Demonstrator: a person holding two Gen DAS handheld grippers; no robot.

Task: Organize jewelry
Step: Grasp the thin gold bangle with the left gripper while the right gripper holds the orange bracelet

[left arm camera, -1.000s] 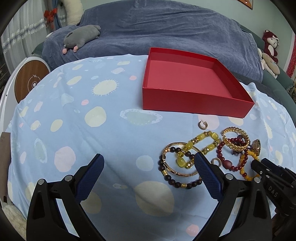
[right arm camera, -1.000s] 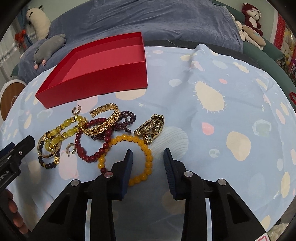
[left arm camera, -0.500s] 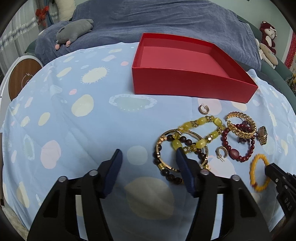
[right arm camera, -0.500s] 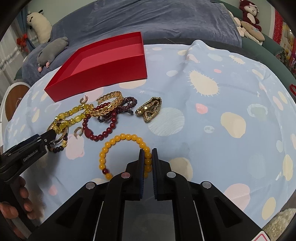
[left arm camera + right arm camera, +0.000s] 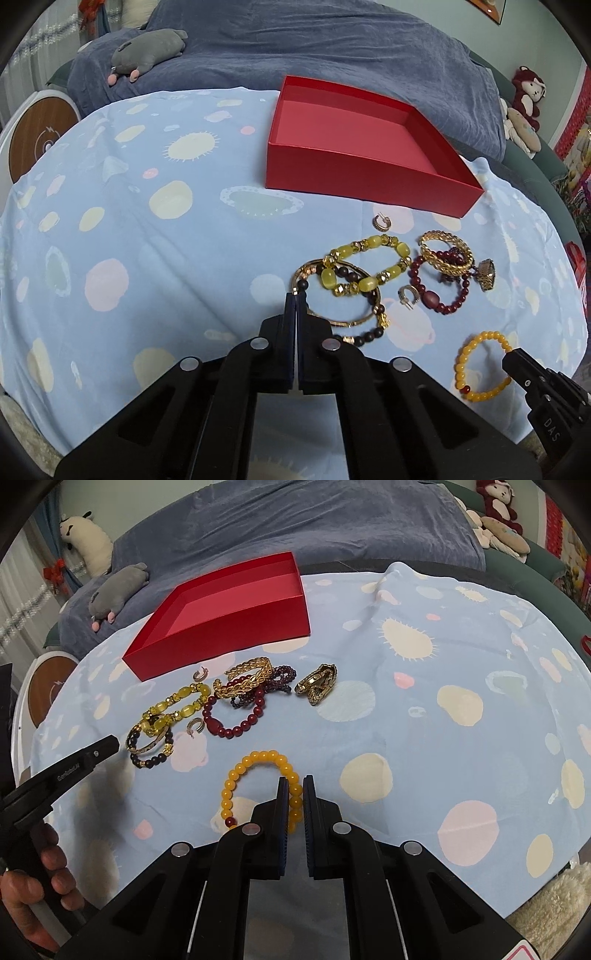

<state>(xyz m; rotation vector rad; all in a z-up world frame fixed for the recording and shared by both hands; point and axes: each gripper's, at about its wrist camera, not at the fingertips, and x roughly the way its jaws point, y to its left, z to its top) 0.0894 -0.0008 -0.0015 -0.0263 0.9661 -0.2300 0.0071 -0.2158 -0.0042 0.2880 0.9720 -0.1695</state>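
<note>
Left tongs (image 5: 296, 295): just closed, tips together on the gold bangle (image 5: 334, 321) rim, pinching it free of the dark bead bracelet (image 5: 369, 334).
Right tongs (image 5: 295, 781): clamped on the amber bead bracelet (image 5: 258, 775), pulled clear of the pile.
Jewelry pile (image 5: 236, 698): on the bench cloth (image 5: 424, 720), 11 o'clock of my right tongs.
Red box (image 5: 354, 147): empty, 12 o'clock beyond the pile; likely destination.

Matt red box (image 5: 364, 173), glossy amber bracelet (image 5: 258, 786), soft printed cloth (image 5: 147, 258)

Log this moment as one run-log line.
left gripper: shut on dark bead bracelet | right gripper: shut on amber bracelet | red box: empty
</note>
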